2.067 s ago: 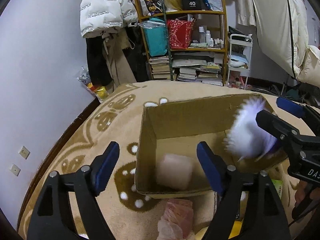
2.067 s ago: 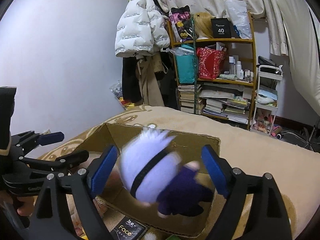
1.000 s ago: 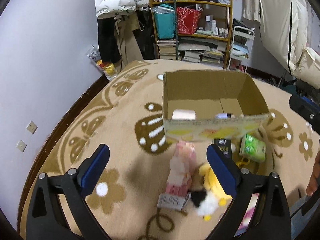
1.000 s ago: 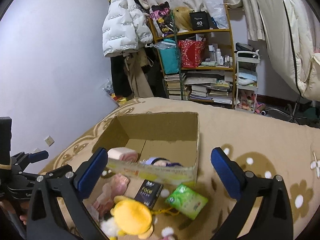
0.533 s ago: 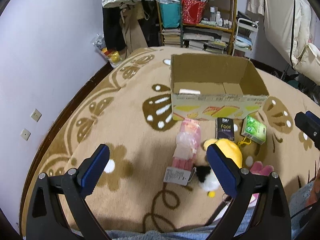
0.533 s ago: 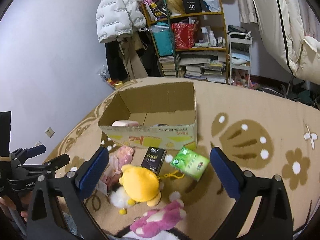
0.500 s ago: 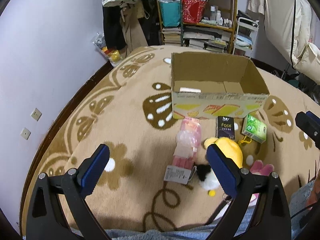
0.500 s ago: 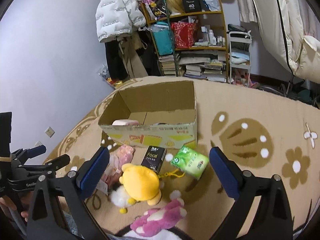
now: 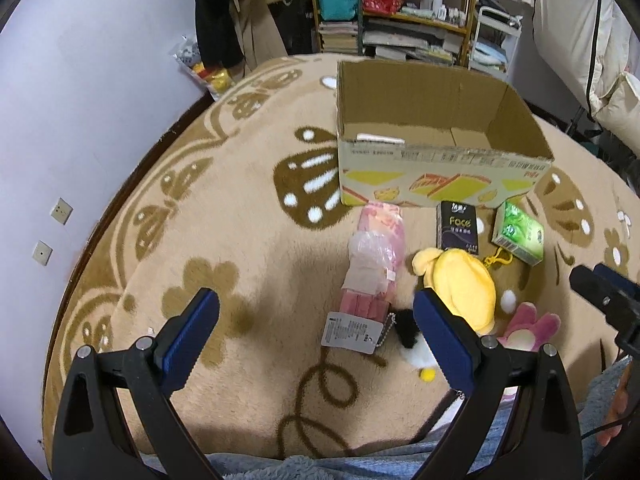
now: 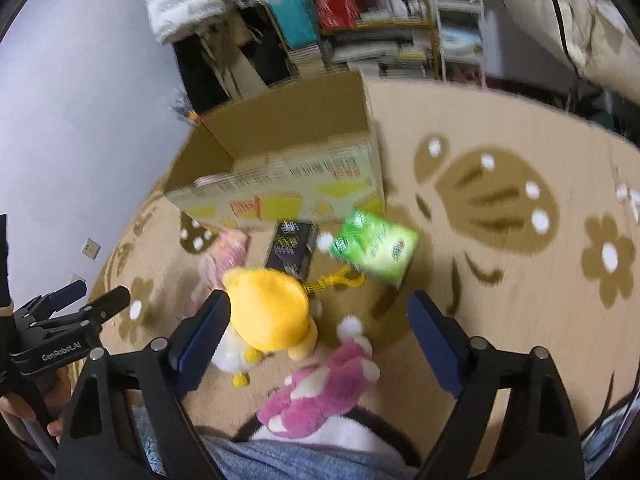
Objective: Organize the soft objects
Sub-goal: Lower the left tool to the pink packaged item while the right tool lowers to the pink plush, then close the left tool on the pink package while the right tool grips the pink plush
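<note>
An open cardboard box [image 9: 436,136] stands on the carpet, with a pale soft block [image 9: 380,138] showing over its front wall. In front of it lie a pink wrapped pack [image 9: 372,264], a yellow plush [image 9: 456,284] and a pink plush [image 9: 528,326]. My left gripper [image 9: 316,320] hangs open above the pink pack's label, holding nothing. My right gripper [image 10: 316,332] is open with its jaws closing. It hangs over the yellow plush [image 10: 268,308] and the pink plush [image 10: 324,388], and no pad presses on either.
A black tissue pack [image 9: 458,226] and a green tissue pack [image 9: 520,232] lie by the box front. The person's blue fleece [image 9: 320,468] fills the lower edge. A lilac wall [image 9: 100,100] runs along the left, and a crowded shelf [image 9: 400,8] stands behind the box.
The white-haired doll that sat between the right jaws is gone from them. Both grippers have drawn back from the box and dipped toward the toys on the carpet. The right jaws stand slightly narrower.
</note>
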Action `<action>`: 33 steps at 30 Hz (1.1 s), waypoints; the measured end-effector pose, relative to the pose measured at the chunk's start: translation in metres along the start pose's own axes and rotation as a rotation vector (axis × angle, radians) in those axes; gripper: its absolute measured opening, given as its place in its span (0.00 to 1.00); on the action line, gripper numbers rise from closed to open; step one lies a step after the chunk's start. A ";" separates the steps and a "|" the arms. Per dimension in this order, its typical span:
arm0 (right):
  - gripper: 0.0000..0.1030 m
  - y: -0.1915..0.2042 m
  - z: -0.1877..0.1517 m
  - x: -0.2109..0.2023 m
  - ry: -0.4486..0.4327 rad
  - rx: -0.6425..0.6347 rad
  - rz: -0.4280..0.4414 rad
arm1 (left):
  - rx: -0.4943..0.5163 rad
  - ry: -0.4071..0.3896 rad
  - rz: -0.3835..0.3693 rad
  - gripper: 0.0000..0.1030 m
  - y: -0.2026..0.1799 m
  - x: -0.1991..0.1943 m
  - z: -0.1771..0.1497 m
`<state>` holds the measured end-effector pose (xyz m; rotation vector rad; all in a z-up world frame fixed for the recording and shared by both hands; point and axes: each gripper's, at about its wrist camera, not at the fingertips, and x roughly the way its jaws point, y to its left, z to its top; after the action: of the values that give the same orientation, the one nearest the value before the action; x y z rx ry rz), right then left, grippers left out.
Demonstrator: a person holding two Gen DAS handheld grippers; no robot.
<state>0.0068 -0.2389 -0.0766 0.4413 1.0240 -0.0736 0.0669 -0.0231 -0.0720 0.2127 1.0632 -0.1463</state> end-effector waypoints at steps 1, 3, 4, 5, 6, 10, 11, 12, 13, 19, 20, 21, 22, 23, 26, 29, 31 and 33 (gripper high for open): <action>0.89 -0.004 -0.002 0.007 0.029 0.016 0.005 | 0.002 0.008 0.000 0.94 -0.001 0.004 0.000; 0.85 -0.008 -0.006 0.018 0.076 0.042 0.007 | 0.008 0.026 -0.002 0.94 -0.003 0.011 0.000; 0.83 -0.011 -0.008 0.024 0.104 0.056 0.010 | 0.012 0.039 -0.003 0.94 -0.005 0.017 0.001; 0.83 -0.013 -0.009 0.029 0.122 0.065 0.013 | 0.015 0.049 -0.004 0.94 -0.006 0.020 0.001; 0.83 -0.014 -0.011 0.034 0.143 0.074 0.011 | 0.018 0.061 -0.005 0.94 -0.007 0.025 0.002; 0.63 -0.017 -0.020 0.056 0.238 0.094 0.034 | 0.032 0.114 0.005 0.94 -0.012 0.046 0.002; 0.61 -0.017 -0.022 0.060 0.254 0.096 0.036 | 0.033 0.124 0.003 0.94 -0.013 0.050 0.002; 0.55 -0.017 -0.023 0.064 0.267 0.094 0.029 | 0.034 0.134 -0.001 0.94 -0.014 0.054 0.002; 0.43 -0.017 -0.024 0.068 0.276 0.094 0.027 | 0.035 0.150 -0.004 0.94 -0.015 0.061 0.002; 0.23 -0.019 -0.020 0.079 0.281 0.087 0.059 | 0.053 0.176 0.001 0.94 -0.023 0.082 0.005; 0.23 -0.019 -0.020 0.080 0.278 0.084 0.064 | 0.052 0.181 0.000 0.94 -0.023 0.087 0.006; 0.22 -0.019 -0.020 0.080 0.274 0.082 0.068 | 0.047 0.188 -0.001 0.94 -0.023 0.093 0.006; 0.22 -0.019 -0.019 0.080 0.271 0.082 0.070 | 0.044 0.195 -0.003 0.94 -0.023 0.097 0.007; 0.22 -0.019 -0.018 0.081 0.265 0.082 0.070 | 0.037 0.209 -0.007 0.94 -0.023 0.104 0.008; 0.21 -0.015 -0.014 0.081 0.244 0.066 0.063 | 0.024 0.239 -0.015 0.94 -0.022 0.117 0.007; 0.20 -0.010 -0.010 0.080 0.220 0.035 0.055 | 0.013 0.258 -0.027 0.94 -0.022 0.127 0.006; 0.19 -0.006 -0.007 0.079 0.198 0.016 0.047 | 0.003 0.267 -0.046 0.88 -0.023 0.133 0.005; 0.19 -0.003 -0.003 0.077 0.176 0.003 0.046 | -0.005 0.267 -0.072 0.82 -0.024 0.137 0.005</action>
<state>0.0440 -0.2289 -0.1438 0.4801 1.1865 0.0053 0.1317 -0.0499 -0.1921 0.1932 1.3374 -0.1832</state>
